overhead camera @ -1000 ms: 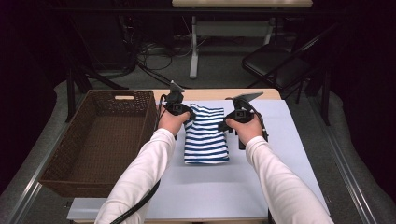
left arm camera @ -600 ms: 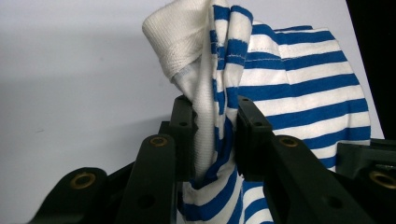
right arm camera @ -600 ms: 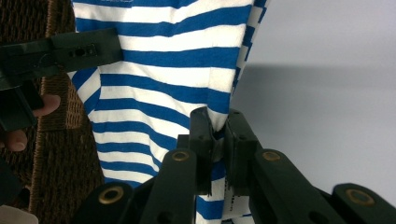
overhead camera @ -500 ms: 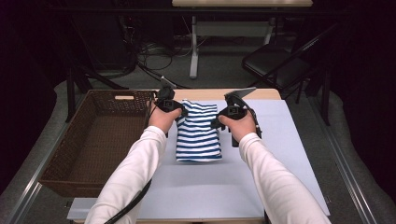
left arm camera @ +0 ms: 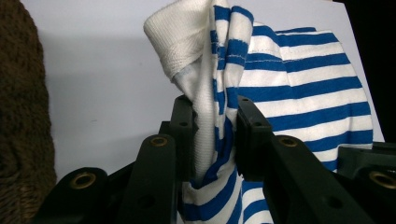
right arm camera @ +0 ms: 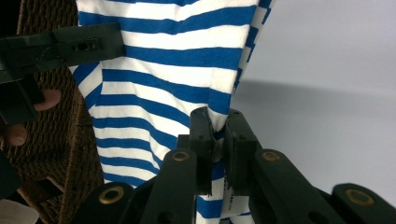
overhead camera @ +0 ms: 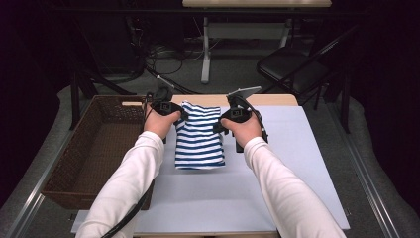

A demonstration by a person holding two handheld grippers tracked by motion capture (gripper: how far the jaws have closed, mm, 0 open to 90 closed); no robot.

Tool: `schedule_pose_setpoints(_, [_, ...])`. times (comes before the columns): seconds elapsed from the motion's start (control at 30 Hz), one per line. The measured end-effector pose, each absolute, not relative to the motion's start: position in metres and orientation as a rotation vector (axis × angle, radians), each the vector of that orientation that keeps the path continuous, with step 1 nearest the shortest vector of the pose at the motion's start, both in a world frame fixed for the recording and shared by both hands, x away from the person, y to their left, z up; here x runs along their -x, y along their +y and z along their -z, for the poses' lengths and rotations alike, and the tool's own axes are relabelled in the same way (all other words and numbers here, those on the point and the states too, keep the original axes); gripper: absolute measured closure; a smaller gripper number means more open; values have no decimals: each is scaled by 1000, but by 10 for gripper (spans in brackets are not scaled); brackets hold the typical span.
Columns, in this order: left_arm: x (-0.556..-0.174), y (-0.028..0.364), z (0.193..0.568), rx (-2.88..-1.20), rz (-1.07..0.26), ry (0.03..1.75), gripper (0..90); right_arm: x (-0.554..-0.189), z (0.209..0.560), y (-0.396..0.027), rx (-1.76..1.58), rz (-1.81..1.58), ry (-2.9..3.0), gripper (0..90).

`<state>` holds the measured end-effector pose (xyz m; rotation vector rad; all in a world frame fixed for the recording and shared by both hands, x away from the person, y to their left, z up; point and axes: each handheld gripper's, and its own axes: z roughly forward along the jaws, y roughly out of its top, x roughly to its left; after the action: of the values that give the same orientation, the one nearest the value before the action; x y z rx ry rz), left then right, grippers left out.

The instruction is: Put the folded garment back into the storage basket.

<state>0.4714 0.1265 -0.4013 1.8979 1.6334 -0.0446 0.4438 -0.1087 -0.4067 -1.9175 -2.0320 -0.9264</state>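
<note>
Striped shirt (overhead camera: pixel 199 141): folded, long axis running away from the person; left tongs (overhead camera: pixel 174 115) and right tongs (overhead camera: pixel 221 124) clenched on its far corners; wicker basket (overhead camera: pixel 94 148) lies leftward, nearer the left hand.

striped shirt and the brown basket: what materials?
Striped shirt: looks like soft knit cotton jersey, matte; visible stitched hem, ribbed white cuff, limp folds. Brown basket: looks like woven wicker or rattan, matte; coarse weave texture on its walls. Fibre type uncertain.

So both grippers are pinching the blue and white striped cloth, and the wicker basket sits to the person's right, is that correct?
Not quite: the wicker basket sits to the person's left, as the high view shows. The left gripper and right gripper are indeed both pinching the striped cloth.
</note>
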Motion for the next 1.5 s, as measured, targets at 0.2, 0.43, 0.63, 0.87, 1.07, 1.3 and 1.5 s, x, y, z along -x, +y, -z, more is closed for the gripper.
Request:
schedule_pose_setpoints(0.2, [-470, 137, 394, -1884, 32, 1641, 724, -444, 401, -97, 1911, 939, -2035, 837])
schedule_pose_setpoints(0.43, [-467, 151, 388, -1874, 27, 1643, 725, -443, 397, -87, 1885, 933, -2060, 838])
schedule_pose_setpoints(0.63, [-464, 164, 384, -1862, 19, 1654, 726, -442, 390, -71, 1871, 926, -2069, 838])
schedule_pose_setpoints(0.87, [-462, 178, 378, -1842, 6, 1667, 727, -442, 386, -55, 1842, 926, -2093, 838])
schedule_pose_setpoints(1.07, [-458, 191, 374, -1821, -4, 1678, 728, -441, 383, -45, 1826, 925, -2105, 839])
schedule_pose_setpoints(1.3, [-455, 204, 370, -1806, -16, 1687, 728, -440, 381, -32, 1803, 933, -2114, 840])
schedule_pose_setpoints(1.5, [-453, 214, 368, -1801, -14, 1694, 729, -439, 379, -22, 1785, 934, -2115, 841])
